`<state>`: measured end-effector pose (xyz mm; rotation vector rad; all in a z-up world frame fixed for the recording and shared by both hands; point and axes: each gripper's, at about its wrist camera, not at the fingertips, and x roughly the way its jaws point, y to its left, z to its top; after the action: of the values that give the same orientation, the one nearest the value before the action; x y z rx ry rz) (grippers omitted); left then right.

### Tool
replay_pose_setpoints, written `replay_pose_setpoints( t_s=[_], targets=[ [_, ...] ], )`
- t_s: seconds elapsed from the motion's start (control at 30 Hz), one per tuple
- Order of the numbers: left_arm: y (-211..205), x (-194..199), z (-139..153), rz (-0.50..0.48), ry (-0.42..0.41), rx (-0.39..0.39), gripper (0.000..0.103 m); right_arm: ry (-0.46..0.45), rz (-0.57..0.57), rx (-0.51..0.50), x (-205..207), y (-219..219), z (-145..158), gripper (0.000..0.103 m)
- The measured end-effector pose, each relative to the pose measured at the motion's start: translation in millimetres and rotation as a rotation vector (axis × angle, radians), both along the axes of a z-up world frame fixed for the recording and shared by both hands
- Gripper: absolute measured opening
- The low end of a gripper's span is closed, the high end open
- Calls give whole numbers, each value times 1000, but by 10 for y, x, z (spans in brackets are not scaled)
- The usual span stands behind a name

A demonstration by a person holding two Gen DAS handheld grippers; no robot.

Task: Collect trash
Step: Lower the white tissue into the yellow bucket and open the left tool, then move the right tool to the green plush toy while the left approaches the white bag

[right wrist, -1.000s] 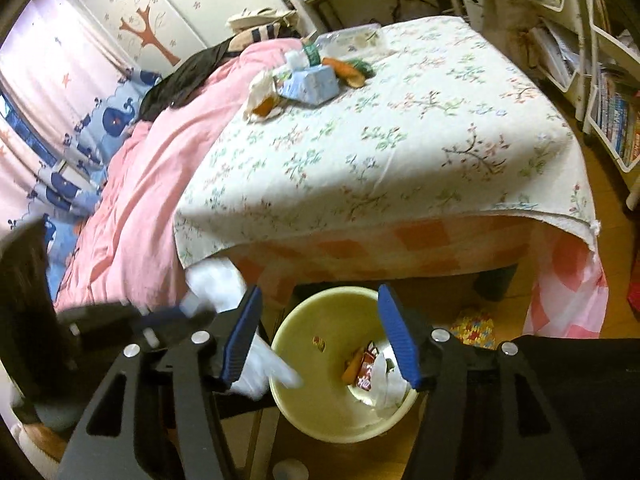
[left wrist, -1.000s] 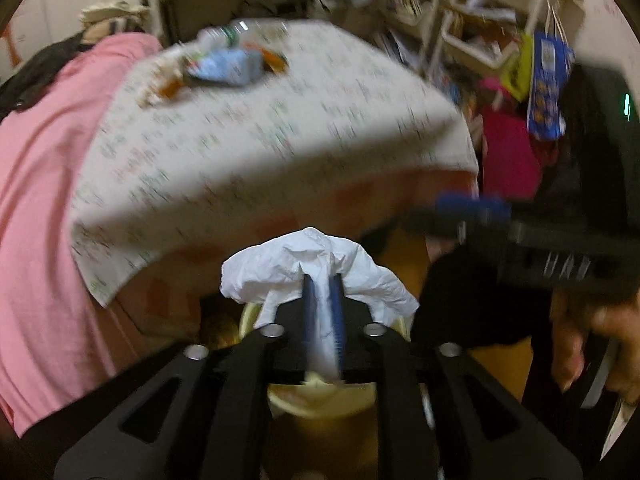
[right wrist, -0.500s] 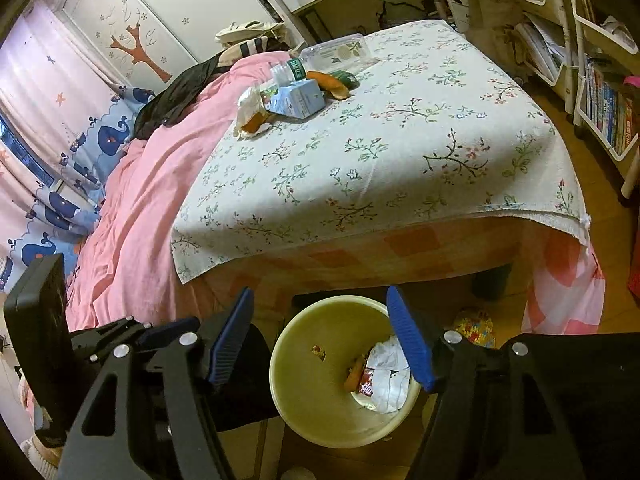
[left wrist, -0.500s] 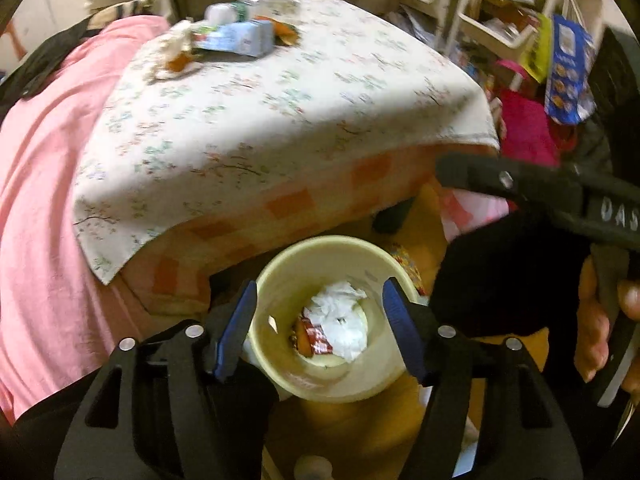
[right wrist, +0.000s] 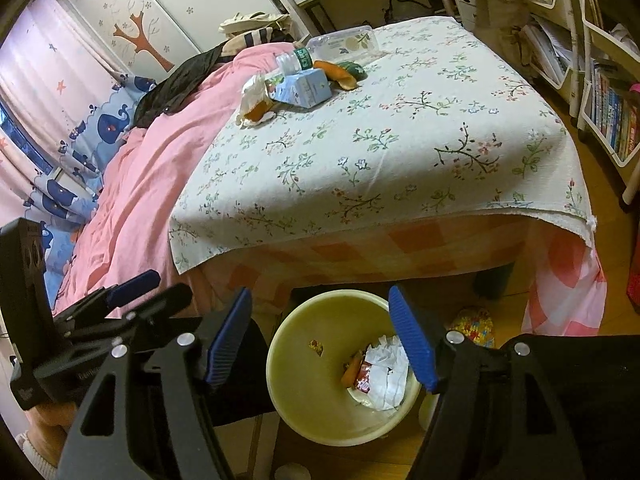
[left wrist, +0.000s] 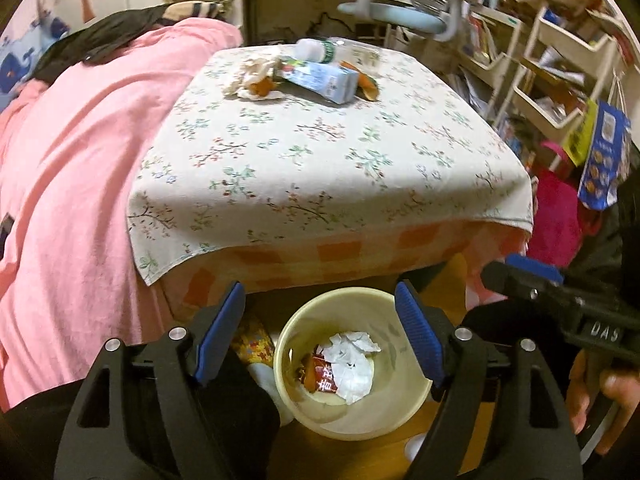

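Left to right: the pink blanket (left wrist: 72, 184) fills the left side, then comes the low table (left wrist: 320, 184) under its flowery cloth. All the leftover trash sits at its far end: a crumpled tissue (left wrist: 250, 78) with something orange in it, a blue carton (left wrist: 320, 78) lying on its side, a plastic bottle (left wrist: 316, 49) behind that, and an orange peel or wrapper (left wrist: 366, 84) just right of the carton. In the right view there's also a clear plastic box (right wrist: 346, 44) back there.

Down in front of the table is the bin (left wrist: 412, 392), with a white tissue (left wrist: 350, 360) and a red wrapper (left wrist: 324, 378) already in the bottom.

The left gripper (left wrist: 320, 336) hangs right over the bin, jaws spread wide, nothing in them. The right gripper (right wrist: 320, 336) is over the bin too, likewise wide apart and empty.

So I'd say we're between drops: a few bits are binned and the pile on the table is next. That calls for a long reach across the whole tabletop. The tissue bundle looks like the easiest pinch; the carton probably needs the jaws across its narrow side. The bottle could roll.
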<state>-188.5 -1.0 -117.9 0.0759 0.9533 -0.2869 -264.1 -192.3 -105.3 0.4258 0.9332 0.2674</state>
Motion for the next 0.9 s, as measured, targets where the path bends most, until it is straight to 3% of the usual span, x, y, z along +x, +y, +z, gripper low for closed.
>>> replay_pose_setpoints(
  t_s=[0.1, 0.23, 0.4, 0.6, 0.9],
  targets=[
    [60, 49, 31, 34, -7, -15, 74, -1, 4, 1, 7, 12, 5, 68],
    [152, 165, 200, 96, -76, -21, 74, -12, 18, -5, 39, 51, 43, 68],
    [220, 497, 385, 127, -106, -39, 77, -35, 58, -37, 216, 116, 171, 68],
    [140, 1071, 518, 104, -155, 8, 78, -66, 120, -93, 641, 157, 369, 70],
    [-113, 2114, 312, 78, -149, 143, 78, -31, 180, -111, 1380, 204, 326, 70]
  ],
)
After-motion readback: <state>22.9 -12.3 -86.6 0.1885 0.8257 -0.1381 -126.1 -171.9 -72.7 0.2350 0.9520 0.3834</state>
